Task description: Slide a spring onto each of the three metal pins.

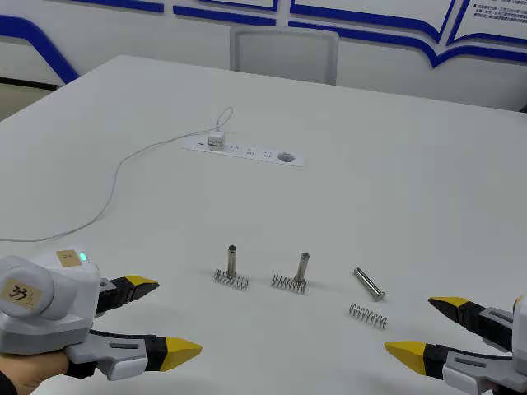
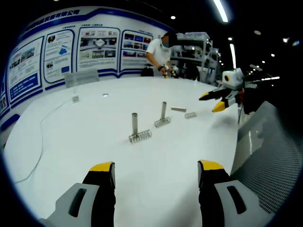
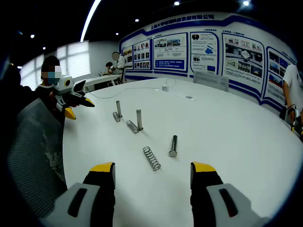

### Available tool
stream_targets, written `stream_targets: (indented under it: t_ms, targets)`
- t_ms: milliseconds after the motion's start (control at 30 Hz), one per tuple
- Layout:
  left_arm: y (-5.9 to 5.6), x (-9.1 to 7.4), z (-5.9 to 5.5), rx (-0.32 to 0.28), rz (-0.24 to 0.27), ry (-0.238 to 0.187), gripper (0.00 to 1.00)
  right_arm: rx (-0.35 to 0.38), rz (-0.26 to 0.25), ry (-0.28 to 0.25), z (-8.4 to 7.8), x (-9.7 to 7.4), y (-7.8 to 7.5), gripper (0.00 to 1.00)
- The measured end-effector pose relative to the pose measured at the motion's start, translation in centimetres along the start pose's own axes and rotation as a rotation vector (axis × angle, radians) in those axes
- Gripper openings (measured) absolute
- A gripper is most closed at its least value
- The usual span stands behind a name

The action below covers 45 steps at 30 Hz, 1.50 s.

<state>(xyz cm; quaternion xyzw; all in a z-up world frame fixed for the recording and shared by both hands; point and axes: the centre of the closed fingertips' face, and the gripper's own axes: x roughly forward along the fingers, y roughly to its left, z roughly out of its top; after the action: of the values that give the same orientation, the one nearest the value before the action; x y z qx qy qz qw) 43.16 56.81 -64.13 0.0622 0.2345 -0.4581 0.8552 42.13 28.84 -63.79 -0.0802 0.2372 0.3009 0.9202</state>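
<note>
Two metal pins stand upright on the white table, the left pin (image 1: 231,259) and the middle pin (image 1: 302,267), which leans slightly. A spring (image 1: 230,280) lies on its side at the left pin's foot, and another spring (image 1: 289,284) lies at the middle pin's foot. The third pin (image 1: 369,284) lies flat, with a loose spring (image 1: 367,316) just in front of it. My left gripper (image 1: 169,317) is open at the lower left, apart from the pins. My right gripper (image 1: 420,327) is open at the lower right, near the loose spring (image 3: 151,158) and flat pin (image 3: 173,145). Neither holds anything.
A white power strip (image 1: 243,152) with a plug (image 1: 216,140) and a thin cable (image 1: 115,177) lies beyond the pins. A grey chair (image 1: 284,53) stands at the table's far edge. A mesh chair back (image 3: 35,156) is close to the near edge. A person (image 2: 158,54) stands further back.
</note>
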Motion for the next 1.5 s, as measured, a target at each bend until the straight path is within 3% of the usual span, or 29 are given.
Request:
stream_targets:
  t_ms: [733,1067,1333,1500]
  targets:
    - [-0.1,-0.1,-0.1,0.002,-0.005,0.005,0.72,0.007,0.000,0.017,0.0,0.0,0.1,0.64]
    - [0.0,-0.3,-0.2,-0.001,0.001,0.006,0.71,0.038,-0.003,0.032,-0.3,0.2,-0.1,0.59]
    - [0.0,-0.3,-0.2,-0.002,0.004,0.010,0.70,0.050,-0.009,0.030,0.7,0.6,-0.7,0.53]
    - [0.0,-0.4,-0.3,-0.002,0.004,0.011,0.70,0.047,-0.015,0.065,1.1,1.3,-1.0,0.48]
